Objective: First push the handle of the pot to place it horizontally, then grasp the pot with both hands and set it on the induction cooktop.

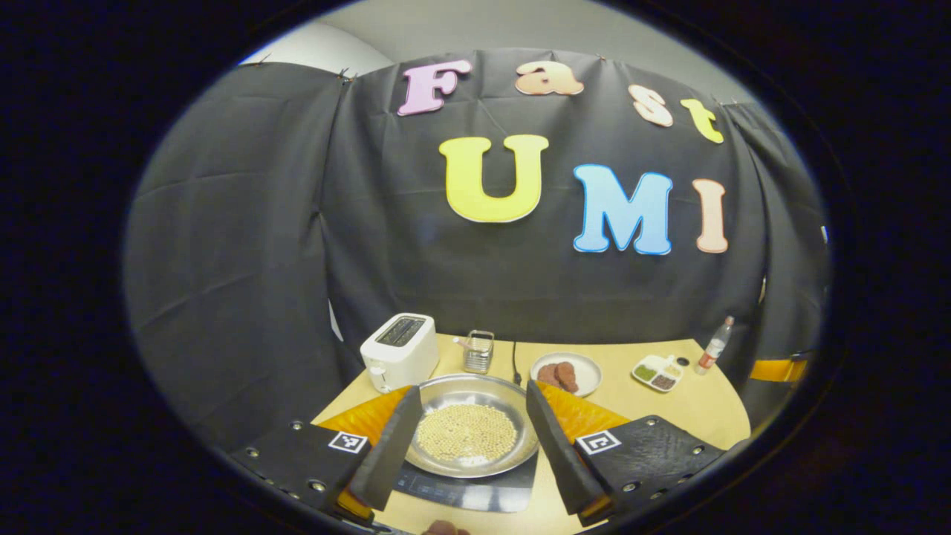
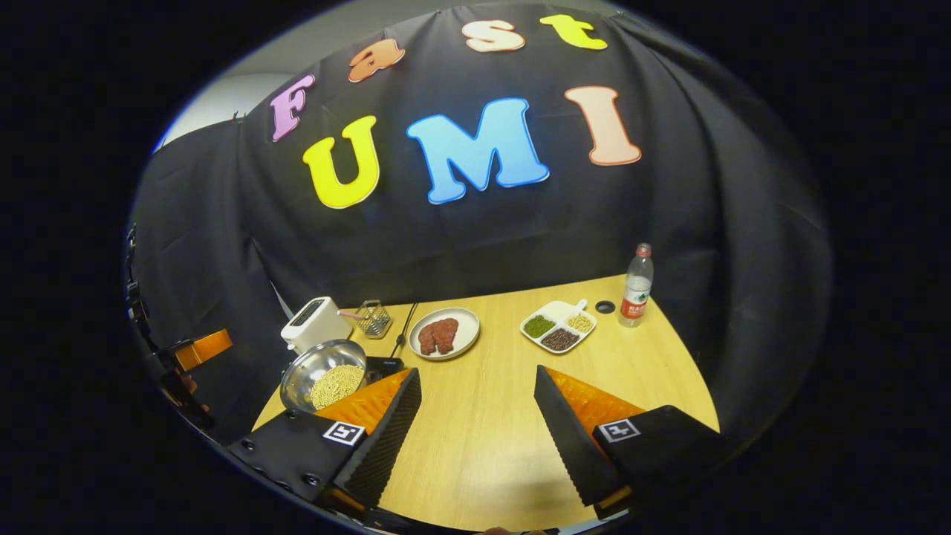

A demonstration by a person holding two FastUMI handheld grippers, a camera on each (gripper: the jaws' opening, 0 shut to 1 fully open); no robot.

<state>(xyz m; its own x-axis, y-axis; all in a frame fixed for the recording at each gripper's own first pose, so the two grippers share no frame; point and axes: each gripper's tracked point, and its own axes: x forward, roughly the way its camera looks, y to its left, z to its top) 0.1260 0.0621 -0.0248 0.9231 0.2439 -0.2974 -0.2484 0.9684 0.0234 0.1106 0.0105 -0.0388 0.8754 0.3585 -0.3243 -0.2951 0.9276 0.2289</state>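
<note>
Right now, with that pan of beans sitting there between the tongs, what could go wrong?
1. The pot is shallow and piled with loose soybeans; any tilt or bump could spill them across the induction cooktop.
2. The left tongs straddle the rim, open; closing off-centre might shove the pot sideways.
3. The toaster and a metal rack stand close behind, so a push could knock into them.
</note>
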